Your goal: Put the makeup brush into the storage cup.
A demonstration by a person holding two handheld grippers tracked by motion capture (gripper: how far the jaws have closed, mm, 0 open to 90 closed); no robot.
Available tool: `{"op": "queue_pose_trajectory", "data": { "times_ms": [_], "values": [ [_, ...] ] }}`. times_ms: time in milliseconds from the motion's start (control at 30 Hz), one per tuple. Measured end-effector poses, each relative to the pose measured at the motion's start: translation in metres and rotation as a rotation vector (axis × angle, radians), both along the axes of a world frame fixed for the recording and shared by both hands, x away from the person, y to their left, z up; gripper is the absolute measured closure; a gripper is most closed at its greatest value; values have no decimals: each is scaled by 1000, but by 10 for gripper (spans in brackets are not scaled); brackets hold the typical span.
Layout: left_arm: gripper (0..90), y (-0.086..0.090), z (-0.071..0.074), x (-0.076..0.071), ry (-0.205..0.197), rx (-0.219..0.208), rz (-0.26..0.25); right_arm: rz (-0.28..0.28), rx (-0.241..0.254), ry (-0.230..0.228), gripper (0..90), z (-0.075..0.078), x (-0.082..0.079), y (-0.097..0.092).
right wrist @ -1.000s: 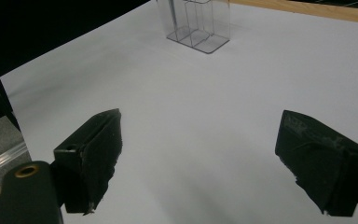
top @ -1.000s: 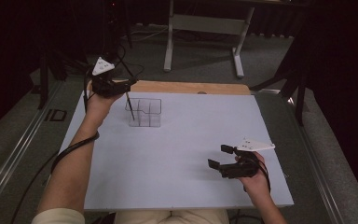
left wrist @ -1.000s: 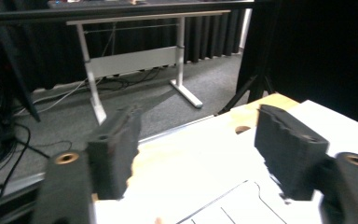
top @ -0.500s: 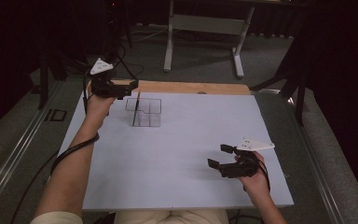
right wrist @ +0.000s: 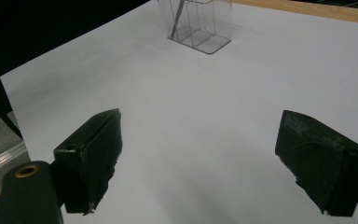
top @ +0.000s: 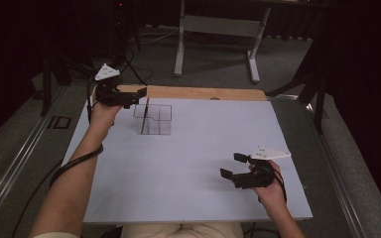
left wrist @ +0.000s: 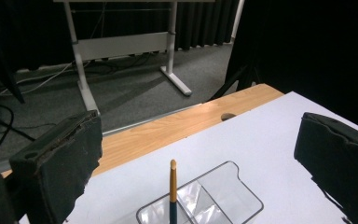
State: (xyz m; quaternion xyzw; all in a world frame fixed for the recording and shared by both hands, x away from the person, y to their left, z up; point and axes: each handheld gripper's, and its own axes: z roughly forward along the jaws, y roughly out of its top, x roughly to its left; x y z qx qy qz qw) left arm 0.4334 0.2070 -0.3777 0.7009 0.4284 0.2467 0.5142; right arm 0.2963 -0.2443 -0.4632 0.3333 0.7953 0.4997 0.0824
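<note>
- My left gripper (top: 138, 94) has its fingers (left wrist: 60, 163) spread wide. They have just been opening, and nothing is pressed between them.
- In the left gripper view a pencil (left wrist: 172, 193) stands between those fingers and below them, clear of both.
- From above, the left gripper sits at about 10 o'clock on the table (top: 188, 163), just beside the far left corner of the clear plastic organizer (top: 154, 119).
- My right gripper (top: 233, 166) has its fingers (right wrist: 93, 154) wide apart too, holding and touching nothing. In its own view I see bare white table between them.
- It is at about 4 o'clock on the table, well apart from the organizer, with its fingers pointing towards 10 o'clock.
- The organizer stands at about 11 o'clock on the table, near the wooden strip (top: 203, 92) along the far edge. It is split into compartments.
- The pencil stands nearly upright in the organizer's left side, its tan end up and its dark shaft below. I cannot tell which compartment holds it.
- I see nothing else in the compartments.
</note>
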Motion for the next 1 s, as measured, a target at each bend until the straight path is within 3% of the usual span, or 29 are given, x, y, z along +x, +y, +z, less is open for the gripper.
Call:
{"op": "queue_pose_trajectory", "data": {
  "times_ms": [567, 733, 1000],
  "values": [
    [16, 3, 3, -20, 3, 3, -8, -2, 0, -8, 148, 2, -3, 2],
    [17, 6, 1, -28, 4, -12, -42, -8, -3, -14, 148, 2, -3, 0],
    [17, 8, -2, -47, -14, 11, -102, 0, -19, -26, 148, 2, -3, 1]
  ]
}}
